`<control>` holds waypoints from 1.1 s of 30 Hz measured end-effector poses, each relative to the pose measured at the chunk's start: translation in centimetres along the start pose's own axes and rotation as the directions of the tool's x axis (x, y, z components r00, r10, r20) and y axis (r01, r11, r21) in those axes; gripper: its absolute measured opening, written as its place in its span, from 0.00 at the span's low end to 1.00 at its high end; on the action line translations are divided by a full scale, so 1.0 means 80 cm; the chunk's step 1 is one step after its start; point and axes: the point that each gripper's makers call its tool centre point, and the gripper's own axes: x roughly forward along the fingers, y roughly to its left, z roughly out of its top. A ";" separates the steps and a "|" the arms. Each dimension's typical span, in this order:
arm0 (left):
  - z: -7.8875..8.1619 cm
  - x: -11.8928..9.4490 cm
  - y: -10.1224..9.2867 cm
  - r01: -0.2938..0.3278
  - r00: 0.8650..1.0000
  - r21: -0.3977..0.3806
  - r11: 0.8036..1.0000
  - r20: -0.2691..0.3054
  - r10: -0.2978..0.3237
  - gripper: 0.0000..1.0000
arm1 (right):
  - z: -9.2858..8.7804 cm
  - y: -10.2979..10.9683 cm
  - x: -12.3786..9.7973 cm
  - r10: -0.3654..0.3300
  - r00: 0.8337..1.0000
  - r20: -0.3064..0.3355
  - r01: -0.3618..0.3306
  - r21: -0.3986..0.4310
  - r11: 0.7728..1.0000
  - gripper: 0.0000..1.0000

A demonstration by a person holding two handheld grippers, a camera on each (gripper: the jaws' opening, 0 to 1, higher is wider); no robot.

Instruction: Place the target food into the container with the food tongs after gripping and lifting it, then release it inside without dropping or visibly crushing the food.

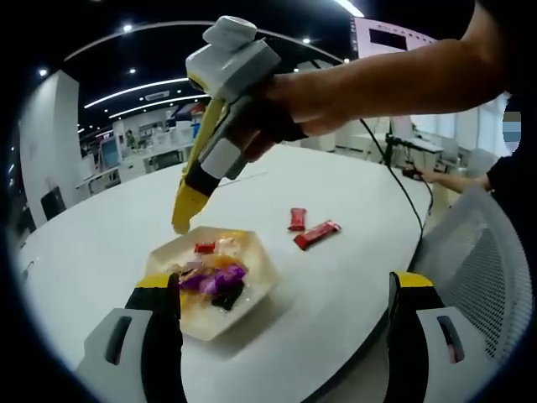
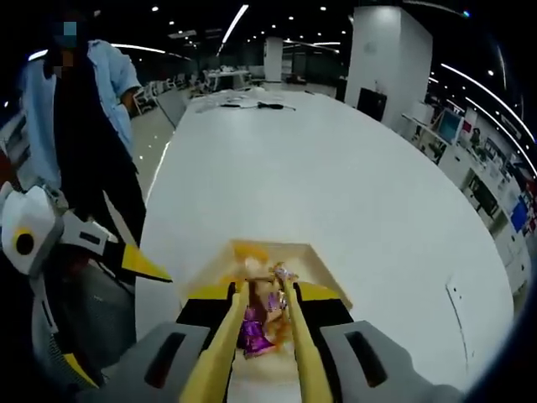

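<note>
Purple candy [image 2: 251,329] btwn tong [image 2: 262,336] fingers, over container [image 2: 323,267].

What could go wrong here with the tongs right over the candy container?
The right gripper holds the tongs nearly closed over the container; squeezing harder could crush a candy. The container sits near the table edge, so a nudge might slide it off. Two red packets lie outside it.

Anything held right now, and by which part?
Left gripper holds nothing; its jaws stand wide apart. The right gripper's tongs reach over the container of wrapped sweets; whether they pinch one cannot be told.
</note>
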 end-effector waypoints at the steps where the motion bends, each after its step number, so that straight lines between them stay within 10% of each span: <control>1: 0.000 0.000 0.000 0.000 1.000 0.000 1.000 0.000 0.000 0.99 | 0.000 -0.001 -0.001 -0.006 1.000 0.000 0.006 -0.005 1.000 0.26; 33: 0.001 0.000 0.000 0.001 1.000 0.003 1.000 0.005 -0.001 0.99 | 0.008 -0.005 -0.026 -0.006 0.999 0.036 0.006 -0.026 1.000 0.28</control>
